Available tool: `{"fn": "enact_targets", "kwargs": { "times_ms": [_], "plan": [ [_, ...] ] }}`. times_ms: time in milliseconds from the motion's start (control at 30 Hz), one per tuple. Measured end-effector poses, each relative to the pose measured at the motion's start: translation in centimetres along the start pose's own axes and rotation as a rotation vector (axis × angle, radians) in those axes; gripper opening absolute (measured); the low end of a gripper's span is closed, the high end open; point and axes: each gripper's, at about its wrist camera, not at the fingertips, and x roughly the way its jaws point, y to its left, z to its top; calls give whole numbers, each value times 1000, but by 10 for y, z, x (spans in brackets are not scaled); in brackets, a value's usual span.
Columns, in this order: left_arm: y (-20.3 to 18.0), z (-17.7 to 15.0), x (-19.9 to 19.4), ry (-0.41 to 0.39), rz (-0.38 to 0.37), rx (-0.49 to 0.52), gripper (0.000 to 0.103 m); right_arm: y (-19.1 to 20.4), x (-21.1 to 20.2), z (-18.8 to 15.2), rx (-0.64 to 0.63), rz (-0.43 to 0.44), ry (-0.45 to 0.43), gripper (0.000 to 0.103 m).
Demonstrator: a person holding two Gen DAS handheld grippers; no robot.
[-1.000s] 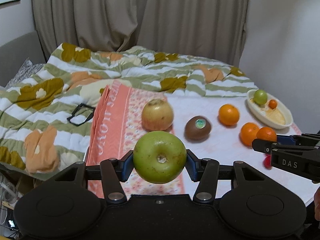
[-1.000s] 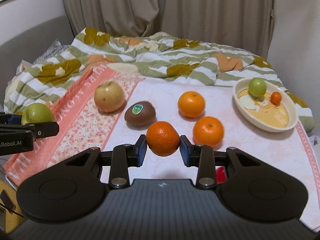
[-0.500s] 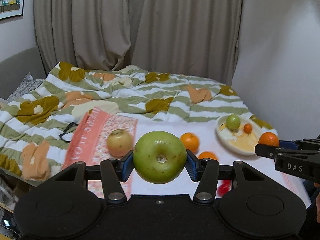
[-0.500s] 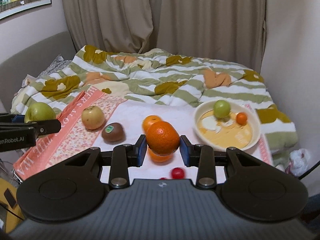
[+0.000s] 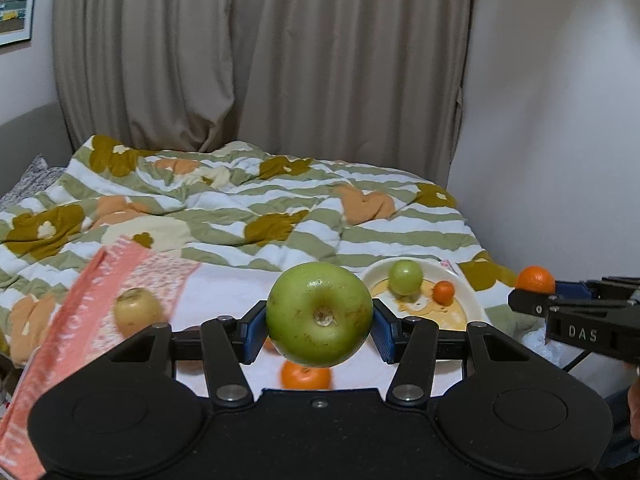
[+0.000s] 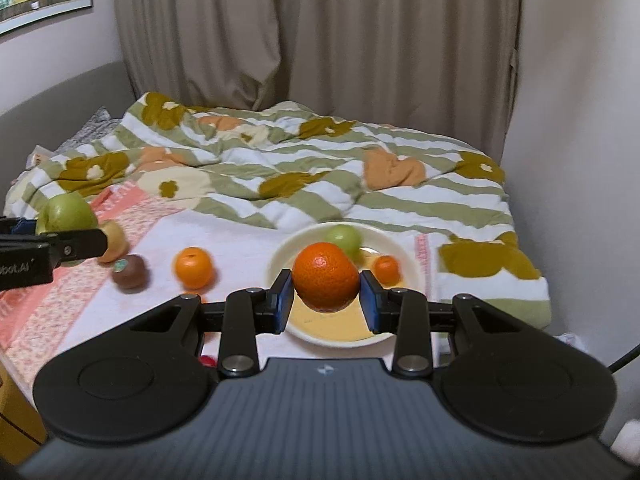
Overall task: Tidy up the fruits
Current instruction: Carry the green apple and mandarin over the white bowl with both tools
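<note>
While both tongs are loaded, here is how things sit rel. to the bowl:
Left gripper (image 5: 319, 322): clamped on green apple (image 5: 319, 313), blue pads pressing both sides; apple held in air, stem dimple facing cam, up and left of the bowl (image 5: 474, 306).
Right gripper (image 6: 325, 294): closed on orange (image 6: 326, 277), pads tight on both flanks; fruit held above the bowl's near half in right wrist view.
Bowl contents: small green apple (image 6: 343, 239) at far side, small mandarin (image 6: 386, 269) just right of it; yellowish inside w/ pale pattern.
Loose orange (image 6: 193, 267): on white cloth (image 6: 240, 248), left of bowl, apart from it.
Kiwi (image 6: 129, 271): w/ sticker, further left of bowl, past the loose orange.
Yellow apple (image 5: 138, 312): furthest left of bowl, on pink patterned cloth (image 5: 72, 320); partly hidden behind left gripper in right wrist view.
Second loose orange (image 5: 306, 376): near side of bowl, left, seen below the held apple.
Small red item (image 6: 207, 360): near-left of bowl, mostly hidden, can't tell what.
Quilt (image 6: 280, 168): striped/floral, behind bowl.
</note>
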Motion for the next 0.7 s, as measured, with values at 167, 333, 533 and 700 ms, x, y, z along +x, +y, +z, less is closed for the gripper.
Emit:
{"fn": "enact_targets", "kwargs": {
  "times_ms": [167, 333, 533, 700],
  "plan": [
    [-24, 11, 38, 38, -25, 33, 57, -39, 24, 6, 27, -23, 22, 51],
    [-44, 22, 80, 70, -53, 73, 57, -63, 52, 8, 56, -46, 49, 51],
    [-62, 28, 131, 127, -76, 143, 57, -77, 88, 11, 76, -58, 86, 51],
    [-70, 27, 173, 183, -102, 199, 57, -85, 114, 12, 107, -72, 112, 51]
  ]
}}
